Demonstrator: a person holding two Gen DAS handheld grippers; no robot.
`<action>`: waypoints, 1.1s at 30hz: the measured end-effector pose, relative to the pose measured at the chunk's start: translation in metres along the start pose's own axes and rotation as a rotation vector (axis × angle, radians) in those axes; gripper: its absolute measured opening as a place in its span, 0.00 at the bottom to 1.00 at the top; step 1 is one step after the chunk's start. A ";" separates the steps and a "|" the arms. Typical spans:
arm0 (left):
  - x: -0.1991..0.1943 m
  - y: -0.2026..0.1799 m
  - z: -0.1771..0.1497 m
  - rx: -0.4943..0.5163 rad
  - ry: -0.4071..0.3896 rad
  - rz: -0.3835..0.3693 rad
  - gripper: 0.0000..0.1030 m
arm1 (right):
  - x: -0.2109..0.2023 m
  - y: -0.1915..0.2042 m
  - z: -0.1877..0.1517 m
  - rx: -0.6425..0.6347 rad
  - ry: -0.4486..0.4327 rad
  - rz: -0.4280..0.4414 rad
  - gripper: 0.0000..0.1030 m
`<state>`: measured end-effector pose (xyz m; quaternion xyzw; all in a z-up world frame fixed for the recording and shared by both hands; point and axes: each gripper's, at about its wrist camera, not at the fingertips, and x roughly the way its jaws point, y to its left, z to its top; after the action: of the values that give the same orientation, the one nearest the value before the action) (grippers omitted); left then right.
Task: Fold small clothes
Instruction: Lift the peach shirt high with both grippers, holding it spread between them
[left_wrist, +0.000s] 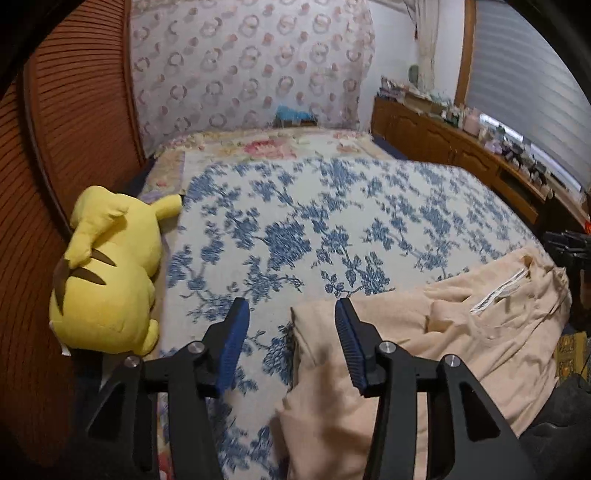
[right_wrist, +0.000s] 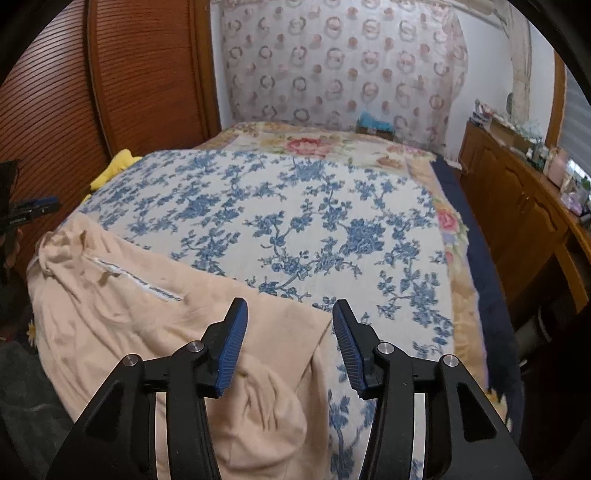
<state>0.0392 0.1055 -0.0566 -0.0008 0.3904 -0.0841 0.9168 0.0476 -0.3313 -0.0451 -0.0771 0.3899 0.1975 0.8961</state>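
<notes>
A peach garment (left_wrist: 424, 343) with a white label (left_wrist: 498, 291) lies rumpled on the near part of the bed; it also shows in the right wrist view (right_wrist: 147, 325). My left gripper (left_wrist: 291, 310) is open and empty, hovering over the garment's left edge, its right finger above the cloth. My right gripper (right_wrist: 290, 310) is open and empty over the garment's right edge and corner. The right gripper also shows at the far right of the left wrist view (left_wrist: 569, 245); the left gripper shows at the far left of the right wrist view (right_wrist: 31, 210).
The bed has a blue-flowered white cover (left_wrist: 332, 229). A yellow plush toy (left_wrist: 107, 273) lies at the bed's left edge by a brown slatted door (left_wrist: 74, 110). A wooden cabinet (right_wrist: 517, 206) with small items stands on the right. A patterned cloth (right_wrist: 332, 62) hangs behind the bed.
</notes>
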 end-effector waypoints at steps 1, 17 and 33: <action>0.005 -0.002 0.001 0.007 0.014 0.005 0.46 | 0.006 -0.001 0.000 0.000 0.012 0.005 0.48; 0.038 -0.006 -0.008 -0.001 0.132 -0.012 0.46 | 0.044 -0.017 -0.010 0.051 0.105 0.026 0.56; 0.040 -0.002 -0.004 -0.009 0.152 -0.025 0.46 | 0.046 -0.005 -0.008 0.020 0.119 0.078 0.53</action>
<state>0.0632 0.0973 -0.0885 -0.0032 0.4594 -0.0937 0.8833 0.0727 -0.3250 -0.0844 -0.0644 0.4473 0.2234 0.8636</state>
